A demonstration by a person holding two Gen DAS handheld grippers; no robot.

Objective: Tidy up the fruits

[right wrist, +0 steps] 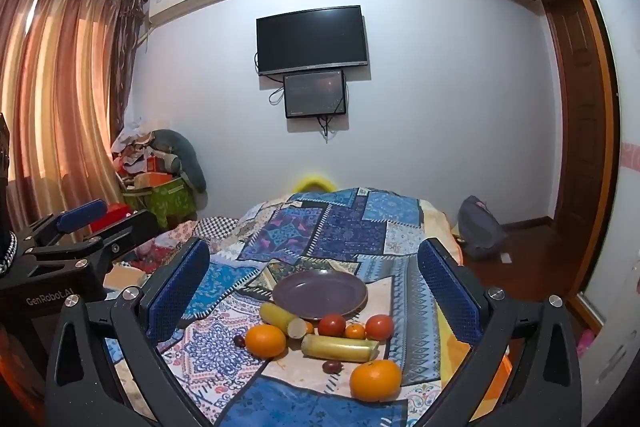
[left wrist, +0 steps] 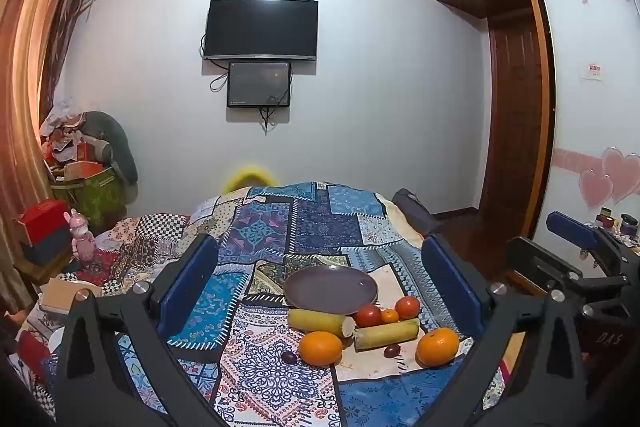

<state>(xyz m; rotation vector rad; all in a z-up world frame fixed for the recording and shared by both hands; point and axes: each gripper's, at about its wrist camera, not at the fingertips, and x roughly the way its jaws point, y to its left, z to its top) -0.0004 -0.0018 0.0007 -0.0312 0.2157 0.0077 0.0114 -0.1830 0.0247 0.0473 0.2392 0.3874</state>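
Observation:
An empty purple plate [left wrist: 330, 286] [right wrist: 320, 294] sits on the patchwork cloth. In front of it lie two oranges [left wrist: 321, 347] [left wrist: 437, 346] [right wrist: 265, 340] [right wrist: 375, 379], two yellow-green stalk pieces [left wrist: 320, 321] [left wrist: 386, 333] [right wrist: 339, 347], two tomatoes [left wrist: 368, 315] [left wrist: 407, 307] [right wrist: 332, 325], a small tangerine [left wrist: 389, 315] [right wrist: 355, 331] and two dark grapes [left wrist: 289, 357] [left wrist: 392, 350] [right wrist: 332, 366]. My left gripper [left wrist: 326, 287] is open and empty, held above the fruits. My right gripper [right wrist: 320, 287] is open and empty, also above them.
The patchwork cloth [left wrist: 304, 227] covers a bed. The right gripper's body shows at the right of the left wrist view [left wrist: 576, 267]. Boxes and a pink toy [left wrist: 82, 239] stand at left. A wardrobe [left wrist: 592, 107] is at right, a bag [right wrist: 480, 227] on the floor.

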